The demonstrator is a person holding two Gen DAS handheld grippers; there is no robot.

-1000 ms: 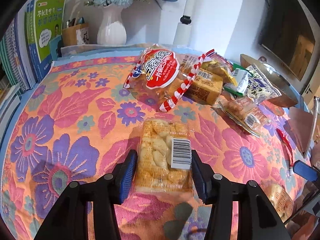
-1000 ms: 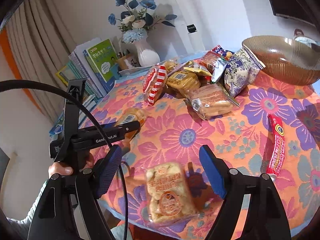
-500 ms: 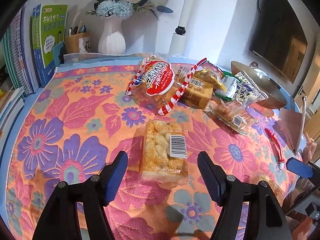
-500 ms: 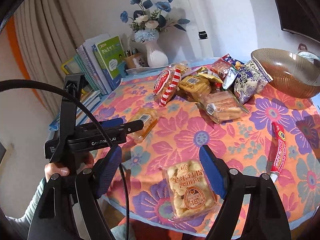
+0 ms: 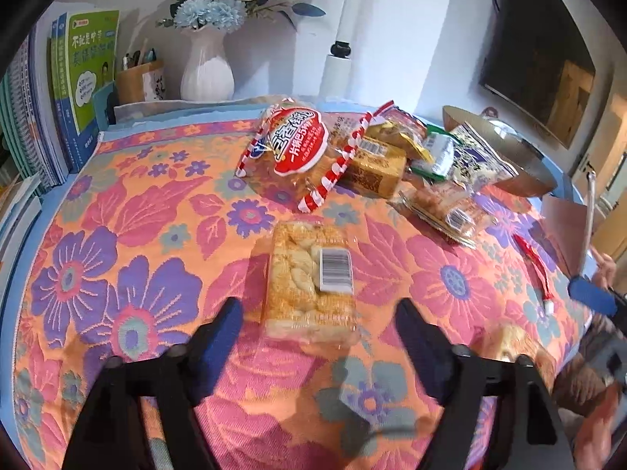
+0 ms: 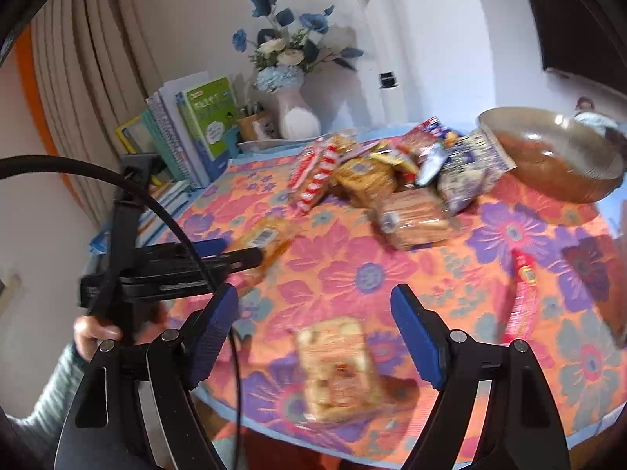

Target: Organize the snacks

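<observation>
Floral tablecloth [image 5: 117, 211] under snack pile [image 5: 392, 156]; left gripper [image 5: 319, 325] opening, pastry pack [image 5: 309, 286] lying loose between jaws; right gripper [image 6: 313, 329] opening over cracker pack [image 6: 337, 368], not touching.

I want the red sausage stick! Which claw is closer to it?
Right. The right claw is beside the sausage stick; the left claw is farther off, across the cloth.
</observation>
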